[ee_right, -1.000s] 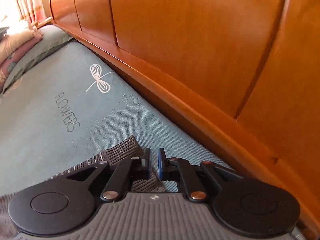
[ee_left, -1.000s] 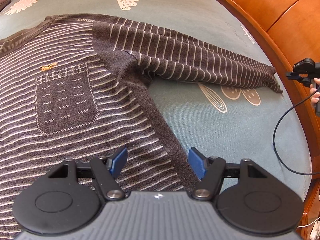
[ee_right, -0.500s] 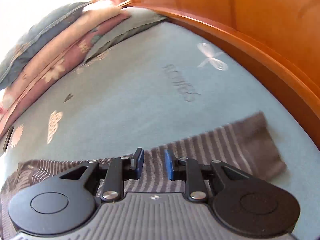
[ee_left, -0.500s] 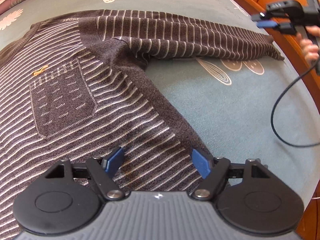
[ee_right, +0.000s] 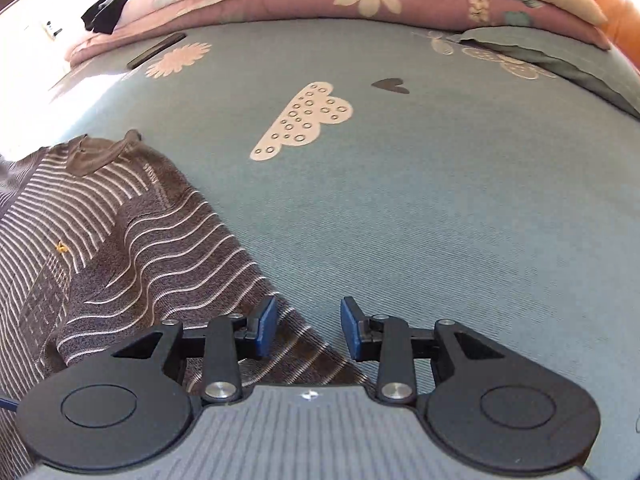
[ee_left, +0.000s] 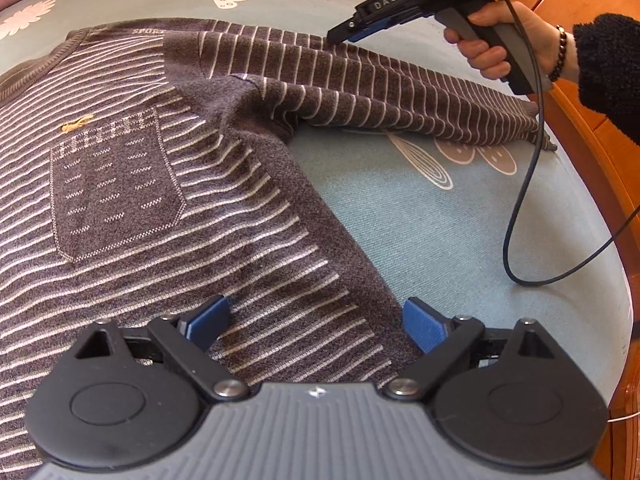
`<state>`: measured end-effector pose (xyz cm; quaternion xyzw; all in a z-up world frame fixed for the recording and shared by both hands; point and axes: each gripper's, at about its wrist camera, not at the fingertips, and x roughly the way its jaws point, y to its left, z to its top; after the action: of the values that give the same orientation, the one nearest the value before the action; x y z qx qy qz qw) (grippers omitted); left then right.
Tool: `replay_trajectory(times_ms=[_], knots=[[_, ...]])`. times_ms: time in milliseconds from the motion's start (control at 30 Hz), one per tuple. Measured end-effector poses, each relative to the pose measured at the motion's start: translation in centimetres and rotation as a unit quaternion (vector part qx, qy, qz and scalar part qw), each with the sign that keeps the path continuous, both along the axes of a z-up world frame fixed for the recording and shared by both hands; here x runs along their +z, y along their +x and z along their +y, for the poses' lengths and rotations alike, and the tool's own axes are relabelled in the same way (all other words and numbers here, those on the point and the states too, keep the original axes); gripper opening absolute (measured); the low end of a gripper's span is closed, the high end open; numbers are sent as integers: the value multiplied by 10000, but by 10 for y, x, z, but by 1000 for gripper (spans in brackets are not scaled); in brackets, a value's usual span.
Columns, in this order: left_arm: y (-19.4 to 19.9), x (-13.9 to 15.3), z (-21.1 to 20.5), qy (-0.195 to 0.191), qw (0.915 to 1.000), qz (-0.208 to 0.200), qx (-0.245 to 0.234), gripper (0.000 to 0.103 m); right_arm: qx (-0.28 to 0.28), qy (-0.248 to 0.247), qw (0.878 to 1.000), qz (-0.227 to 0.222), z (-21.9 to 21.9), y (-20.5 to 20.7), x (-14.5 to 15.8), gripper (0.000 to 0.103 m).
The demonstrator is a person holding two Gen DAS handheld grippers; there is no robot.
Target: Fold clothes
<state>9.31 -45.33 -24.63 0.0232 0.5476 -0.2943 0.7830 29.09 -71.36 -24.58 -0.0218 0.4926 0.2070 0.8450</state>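
Lying flat on the woven blue bed sheet [ee_left: 460, 240], the striped knit sweater [ee_left: 168, 208] spreads its sleeve [ee_left: 380, 96] sideways. Left tongs [ee_left: 316, 320] gape wide over its hem; right tongs [ee_right: 308, 326] stand partly open above the sleeve, empty.

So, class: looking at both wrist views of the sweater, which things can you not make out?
- Sweater hem: left wrist view, covered by the left gripper.
- Its other sleeve: cut off by the frame edge in both views.
- Cuff: left wrist view, behind the cable.
- Collar lettering: left wrist view, too small.
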Motion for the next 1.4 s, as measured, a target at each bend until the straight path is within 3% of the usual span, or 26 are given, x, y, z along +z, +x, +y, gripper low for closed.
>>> replay_trajectory(times_ms=[67, 100, 133, 167, 267, 500, 600, 667, 767, 900, 1200, 1267, 1300, 1333, 1400], knots=[[2, 1, 2, -54, 10000, 50, 42, 94, 273, -169, 9995, 72, 11, 5, -6, 40], [3, 1, 2, -80, 9999, 74, 64, 94, 409, -268, 9988, 77, 17, 5, -9, 34], [3, 1, 3, -107, 9999, 99, 85, 94, 513, -345, 9981, 56, 22, 3, -8, 10], [4, 2, 4, -134, 9998, 124, 106, 94, 615, -420, 9972, 35, 26, 1, -7, 5], [7, 3, 7, -214, 9994, 198, 169, 94, 528, -807, 9947, -357, 32, 0, 0, 3], [12, 5, 13, -417, 9977, 371, 390, 94, 265, -1272, 9893, -665, 34, 26, 3, 3], [12, 5, 14, -443, 9976, 368, 383, 94, 319, -1509, 9863, -580, 38, 28, -6, 7], [11, 8, 16, -477, 9976, 325, 382, 94, 100, -1364, 9892, -526, 34, 32, 0, 17], [8, 14, 19, -568, 9976, 160, 354, 94, -52, -826, 9940, -718, 33, 40, 20, 22], [7, 20, 21, -613, 9978, 12, 249, 94, 330, -307, 9965, -705, 63, 55, 26, 48], [2, 17, 43, -728, 9962, -17, 481, 94, 1652, -680, 9826, -501, 144, 82, -2, 48], [3, 15, 47, -758, 9954, -3, 591, 94, 1862, -737, 9790, -390, 154, 87, -5, 42], [2, 15, 49, -766, 9951, -11, 628, 94, 1984, -657, 9776, -262, 156, 88, -4, 17], [2, 14, 50, -773, 9948, -21, 664, 94, 2078, -638, 9759, -182, 159, 88, -2, 12], [2, 15, 54, -791, 9942, -36, 726, 94, 2143, -872, 9720, -418, 164, 83, 2, 10]])
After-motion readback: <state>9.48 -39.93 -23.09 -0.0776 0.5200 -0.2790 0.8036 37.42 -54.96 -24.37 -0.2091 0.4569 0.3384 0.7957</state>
